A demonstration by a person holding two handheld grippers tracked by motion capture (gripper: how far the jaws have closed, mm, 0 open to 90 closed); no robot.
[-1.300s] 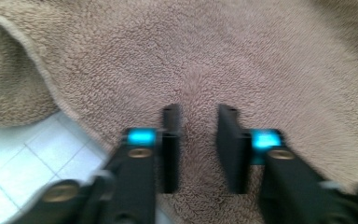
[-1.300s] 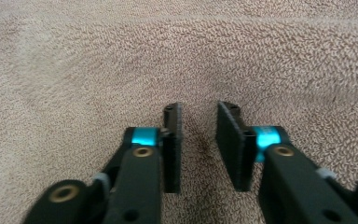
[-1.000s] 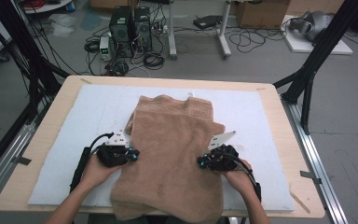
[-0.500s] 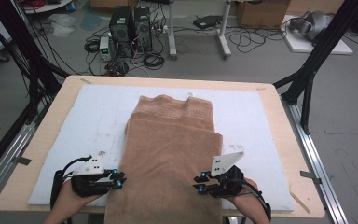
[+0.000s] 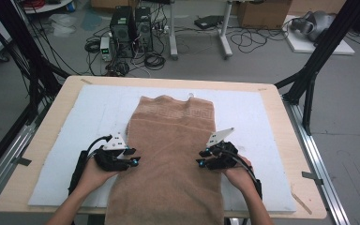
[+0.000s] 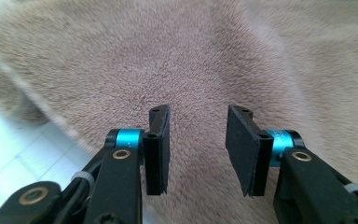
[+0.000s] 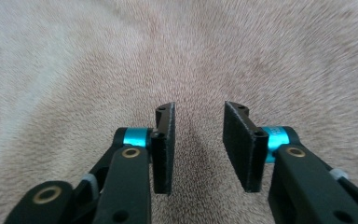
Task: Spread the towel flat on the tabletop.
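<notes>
A long, fluffy tan terry towel [image 5: 171,154] is flanked by left hand-held gripper [image 5: 132,157] and right hand-held gripper [image 5: 201,157], jaws just opened, nothing clamped.

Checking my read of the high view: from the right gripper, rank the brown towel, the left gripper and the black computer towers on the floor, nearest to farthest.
1. Brown towel: directly at the right gripper, whose open jaws point at its right edge.
2. Left gripper: across the towel, at its left edge.
3. Black computer towers: on the floor beyond the table's far edge.
</notes>
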